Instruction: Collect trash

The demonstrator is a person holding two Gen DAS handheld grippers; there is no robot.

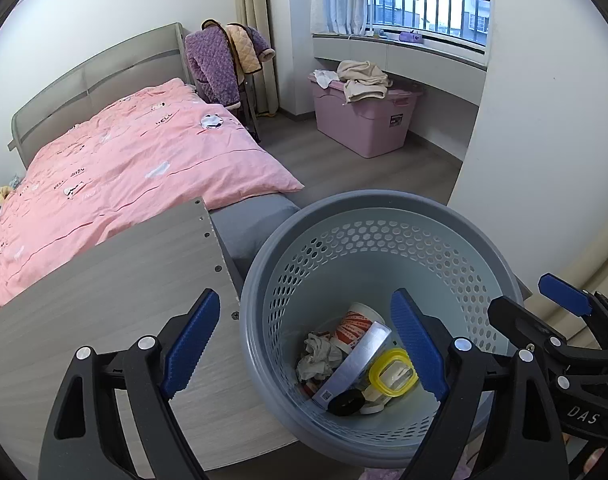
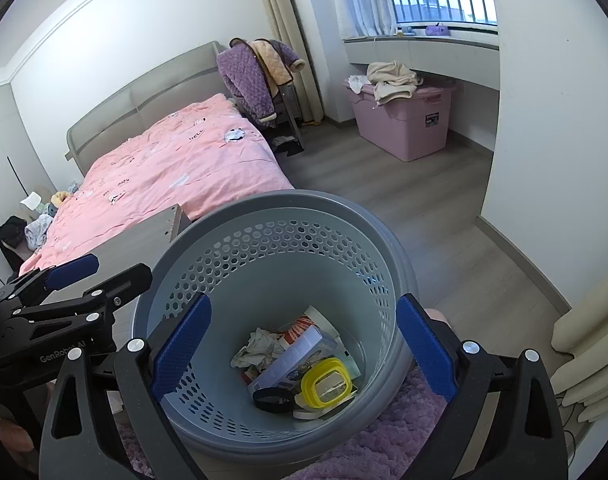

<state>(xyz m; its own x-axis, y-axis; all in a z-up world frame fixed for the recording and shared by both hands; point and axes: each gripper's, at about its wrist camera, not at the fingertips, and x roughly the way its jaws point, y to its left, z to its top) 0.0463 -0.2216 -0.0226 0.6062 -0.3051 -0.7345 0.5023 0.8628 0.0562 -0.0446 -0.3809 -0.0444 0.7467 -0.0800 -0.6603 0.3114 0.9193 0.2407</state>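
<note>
A grey perforated trash basket (image 1: 344, 216) (image 2: 263, 204) stands below both grippers. Inside lie a crumpled tissue (image 1: 318, 354) (image 2: 255, 350), a red-and-white paper cup (image 1: 354, 326) (image 2: 304, 326), a flat box (image 1: 358, 364) (image 2: 291, 360), a yellow-rimmed lid (image 1: 392, 372) (image 2: 328, 388) and a black ring (image 1: 346, 403) (image 2: 273, 399). My left gripper (image 1: 306, 344) is open and empty, straddling the basket's left rim. My right gripper (image 2: 301, 354) is open and empty above the basket's mouth. Each gripper also shows in the other's view, left (image 2: 63, 276) and right (image 1: 564, 296).
A bed with a pink duvet (image 1: 115, 160) (image 2: 175, 156) lies left, its grey wooden footboard (image 1: 103, 300) beside the basket. A pink storage box (image 1: 364, 120) (image 2: 404, 120) with clothes stands under the window. A purple fluffy rug (image 2: 384, 440) lies under the basket.
</note>
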